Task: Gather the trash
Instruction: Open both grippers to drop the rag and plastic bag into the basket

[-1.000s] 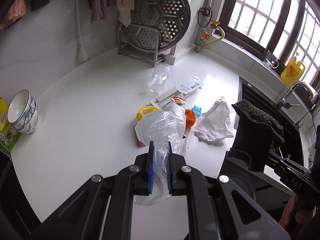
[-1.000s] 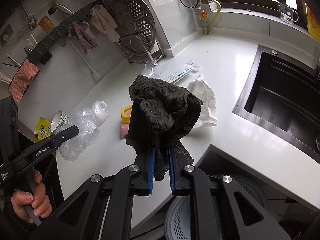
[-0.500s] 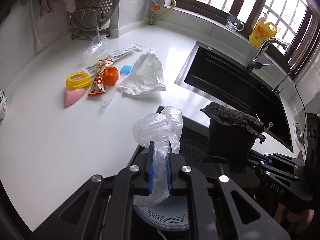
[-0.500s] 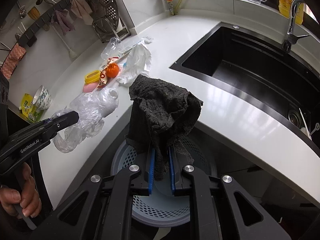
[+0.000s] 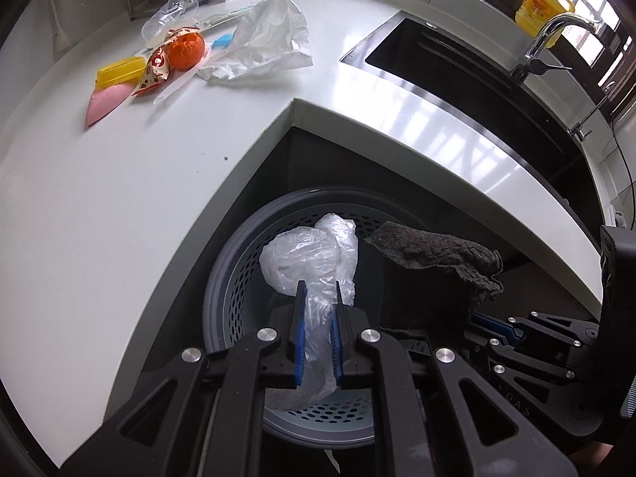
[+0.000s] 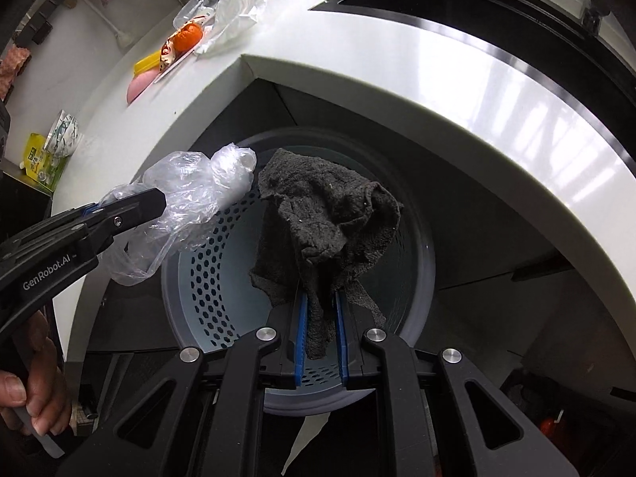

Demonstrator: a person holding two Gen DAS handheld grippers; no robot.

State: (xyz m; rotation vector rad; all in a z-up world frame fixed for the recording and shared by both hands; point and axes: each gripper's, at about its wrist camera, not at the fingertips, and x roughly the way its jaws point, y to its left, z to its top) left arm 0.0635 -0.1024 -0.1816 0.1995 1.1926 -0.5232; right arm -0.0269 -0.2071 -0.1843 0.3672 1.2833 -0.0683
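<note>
On the left, the smooth white tabletop (image 5: pixel 119 183) holds a pink wedge (image 5: pixel 104 104), a yellow tub (image 5: pixel 119 71), a bumpy orange ball (image 5: pixel 186 50) and a crinkly white bag (image 5: pixel 265 35). The left claw (image 5: pixel 317 310) is squeezed tight on a thin, see-through plastic bag (image 5: pixel 310 258) that is all scrunched up. It hangs over a round gray bin (image 5: pixel 222 278) full of little holes, down below the tabletop edge. A hand (image 6: pixel 33 397) grips the handle. To the right, the right claw (image 6: pixel 319 318) pinches a dark, fuzzy rag (image 6: pixel 330 218), floppy and folded, over the same bin. A shiny black sink (image 5: pixel 457 71) sits farther right.
</note>
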